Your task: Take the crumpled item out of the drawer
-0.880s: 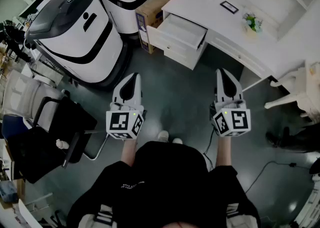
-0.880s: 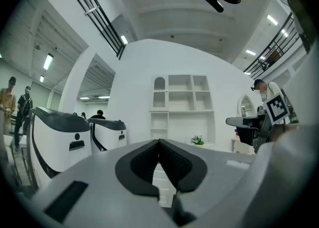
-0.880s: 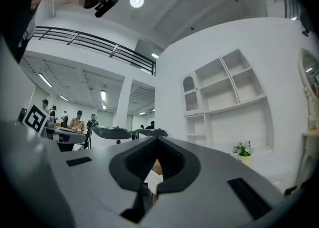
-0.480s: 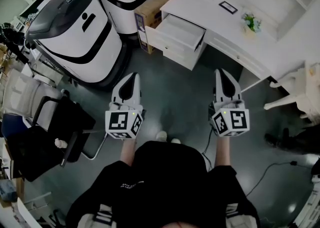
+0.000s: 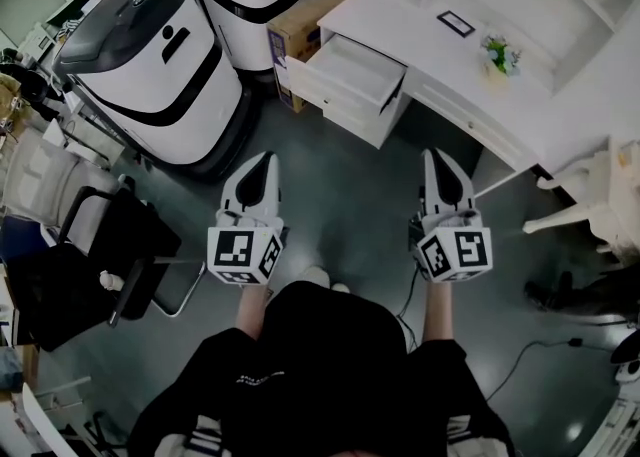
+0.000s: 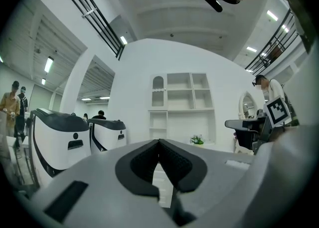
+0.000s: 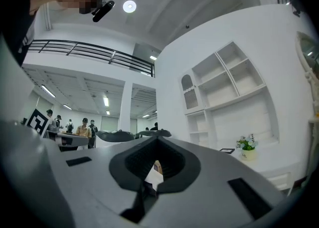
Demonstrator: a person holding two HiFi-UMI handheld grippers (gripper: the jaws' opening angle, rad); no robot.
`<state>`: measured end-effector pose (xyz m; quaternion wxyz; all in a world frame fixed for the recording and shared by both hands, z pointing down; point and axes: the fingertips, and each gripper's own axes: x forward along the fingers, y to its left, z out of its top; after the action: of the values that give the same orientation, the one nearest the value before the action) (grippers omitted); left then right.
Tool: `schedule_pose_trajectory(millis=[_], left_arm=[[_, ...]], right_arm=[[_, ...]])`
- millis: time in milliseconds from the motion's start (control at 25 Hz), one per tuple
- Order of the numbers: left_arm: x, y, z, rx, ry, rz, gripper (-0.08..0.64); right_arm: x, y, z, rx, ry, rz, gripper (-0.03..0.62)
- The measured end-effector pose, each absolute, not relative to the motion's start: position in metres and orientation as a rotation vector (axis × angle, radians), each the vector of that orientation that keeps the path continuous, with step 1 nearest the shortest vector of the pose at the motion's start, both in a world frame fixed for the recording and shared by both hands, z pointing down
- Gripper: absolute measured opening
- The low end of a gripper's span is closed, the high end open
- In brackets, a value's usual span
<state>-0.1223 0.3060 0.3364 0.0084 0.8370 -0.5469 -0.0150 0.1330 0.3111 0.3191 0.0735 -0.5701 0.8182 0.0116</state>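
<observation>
The white desk (image 5: 400, 20) stands at the top of the head view with one drawer (image 5: 352, 67) pulled out. Its inside looks pale, and I cannot make out a crumpled item in it. My left gripper (image 5: 262, 160) and right gripper (image 5: 434, 155) hang side by side over the grey floor, well short of the drawer and pointing toward it. Both are shut with nothing between the jaws. In the left gripper view the left gripper (image 6: 159, 142) has its dark pads closed together. The right gripper (image 7: 157, 139) looks the same in the right gripper view.
Two large white-and-black machines (image 5: 150, 65) stand at the left, with a cardboard box (image 5: 300, 20) beside the desk. A black chair (image 5: 95, 265) is at the far left, a white stool (image 5: 590, 200) at the right. A small plant (image 5: 498, 50) and a frame (image 5: 456, 22) sit on the desk. A cable (image 5: 520, 350) lies on the floor.
The person has edged forward a little, so the desk and drawer sit slightly nearer and further left in the head view. Both grippers stay shut and side by side.
</observation>
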Motion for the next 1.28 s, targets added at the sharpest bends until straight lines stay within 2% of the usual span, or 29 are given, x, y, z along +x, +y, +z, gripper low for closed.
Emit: schedule_pose_trajectory(millis=[400,1280], left_arm=[[-0.117,0.268,0.359,2.556,-1.719,-0.006,-0.003],[-0.12,0.053,0.383,2.613,-1.508,0.021,-0.003]], right_arm=[[0.147,0.264,0.342,-1.728,2.458,-0.051,-0.008],[0.129,0.066,0.364,-1.823,2.388,-0.144,-0.008]])
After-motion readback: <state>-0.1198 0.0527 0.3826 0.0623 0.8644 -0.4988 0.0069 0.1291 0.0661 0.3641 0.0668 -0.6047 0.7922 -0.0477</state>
